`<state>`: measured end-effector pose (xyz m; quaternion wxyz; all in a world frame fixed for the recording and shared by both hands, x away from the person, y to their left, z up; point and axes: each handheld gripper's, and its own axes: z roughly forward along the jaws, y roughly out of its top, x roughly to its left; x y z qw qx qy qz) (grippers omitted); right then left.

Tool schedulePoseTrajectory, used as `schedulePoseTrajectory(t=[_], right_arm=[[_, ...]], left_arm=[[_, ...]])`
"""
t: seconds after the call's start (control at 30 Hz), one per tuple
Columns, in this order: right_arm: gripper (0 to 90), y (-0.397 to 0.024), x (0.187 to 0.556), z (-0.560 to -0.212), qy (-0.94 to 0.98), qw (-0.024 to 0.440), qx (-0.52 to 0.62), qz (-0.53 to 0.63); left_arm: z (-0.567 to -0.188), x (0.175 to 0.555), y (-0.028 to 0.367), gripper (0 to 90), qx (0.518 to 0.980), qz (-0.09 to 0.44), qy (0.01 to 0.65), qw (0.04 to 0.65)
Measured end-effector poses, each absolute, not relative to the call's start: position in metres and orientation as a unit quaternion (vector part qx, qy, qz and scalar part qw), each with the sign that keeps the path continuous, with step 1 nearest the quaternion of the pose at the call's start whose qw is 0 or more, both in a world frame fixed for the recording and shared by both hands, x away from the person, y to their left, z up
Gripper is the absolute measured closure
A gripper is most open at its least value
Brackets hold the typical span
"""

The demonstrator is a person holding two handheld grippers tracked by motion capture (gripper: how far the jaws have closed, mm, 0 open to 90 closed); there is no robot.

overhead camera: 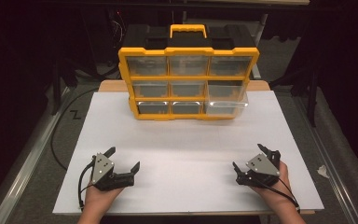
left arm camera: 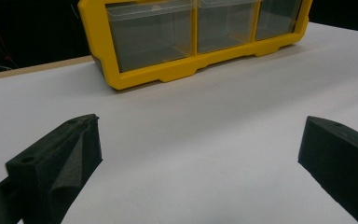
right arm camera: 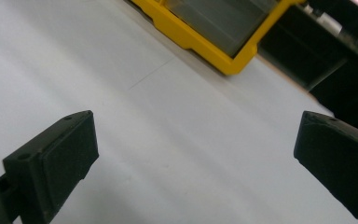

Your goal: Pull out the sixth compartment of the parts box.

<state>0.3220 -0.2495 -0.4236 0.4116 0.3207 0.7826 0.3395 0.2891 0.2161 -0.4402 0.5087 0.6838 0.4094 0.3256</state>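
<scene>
At the far middle of the bench (overhead camera: pixel 186 154) stands a yellow drawer cabinet (overhead camera: pixel 188 84), both hand-held grippers released and well short of it.

Its front shows 3 rows of 3 clear drawers; the lower right drawer (overhead camera: pixel 226 103) juts out past the frame while the other 8 sit flush. Left hand-held gripper (overhead camera: pixel 123 159) and right hand-held gripper (overhead camera: pixel 248 157) rest at the near edge, jaws spread wide, holding nothing. By my reading the work has barely begun: no drawer is grasped, and reaching across to the cabinet is all still ahead.
</scene>
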Motion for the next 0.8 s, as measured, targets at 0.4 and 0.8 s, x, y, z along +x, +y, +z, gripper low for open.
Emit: schedulePoseTrajectory(t=[0.4,0.8], right_arm=[[1.0,-0.266,0.320,-0.423,0.721,0.331,0.405,0.454],[1.0,-0.269,0.323,-0.426,0.681,0.308,0.427,0.508]], left_arm=[[-0.440,0.289,0.218,0.2,0.681,0.313,0.415,0.516],[-0.440,0.289,0.216,0.3,0.684,0.305,0.417,0.514]])
